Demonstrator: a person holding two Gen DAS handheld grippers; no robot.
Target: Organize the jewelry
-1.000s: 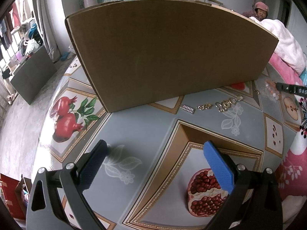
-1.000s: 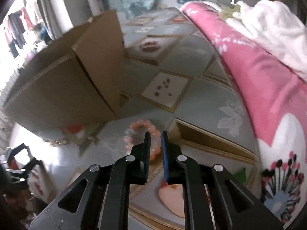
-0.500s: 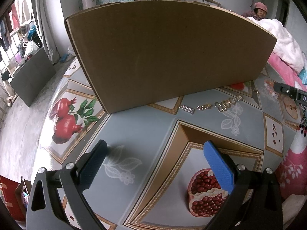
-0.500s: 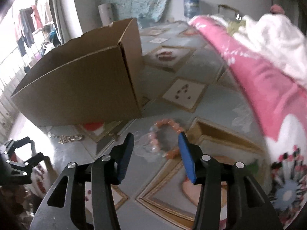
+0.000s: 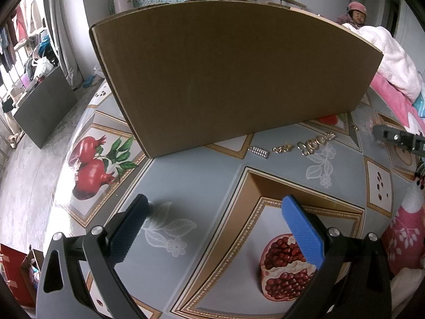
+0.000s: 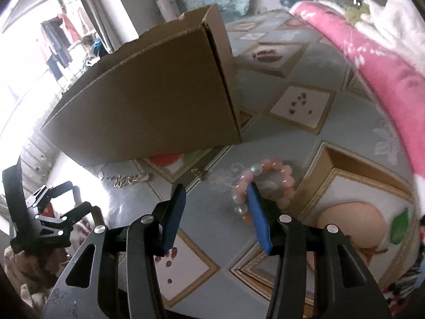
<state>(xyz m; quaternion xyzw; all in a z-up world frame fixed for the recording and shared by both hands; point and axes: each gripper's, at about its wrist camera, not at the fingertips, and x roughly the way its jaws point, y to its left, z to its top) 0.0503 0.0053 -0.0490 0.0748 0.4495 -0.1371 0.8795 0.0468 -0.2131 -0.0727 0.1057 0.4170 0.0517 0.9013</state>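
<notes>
A pink bead bracelet (image 6: 268, 178) lies on the patterned table. My right gripper (image 6: 216, 188) is open and empty, its right fingertip at the bracelet's near left side. A gold chain (image 6: 127, 178) lies left of it, also in the left wrist view (image 5: 314, 143), beside a small gold piece (image 5: 282, 148) and a silver bar charm (image 5: 258, 151). A large cardboard box (image 5: 233, 74) stands behind them; it also shows in the right wrist view (image 6: 159, 101). My left gripper (image 5: 212, 207) is open and empty over the table, well short of the jewelry.
A pink and white blanket (image 6: 385, 53) lies along the table's right side. The table's left edge (image 5: 61, 175) drops to the floor. My right gripper's side (image 5: 398, 138) shows at the far right in the left wrist view. A small gold clasp (image 6: 200, 172) lies by the box.
My right gripper has opened from shut to wide and moved down toward the pink bracelet, its right finger now at the beads. The left gripper has stayed still.
</notes>
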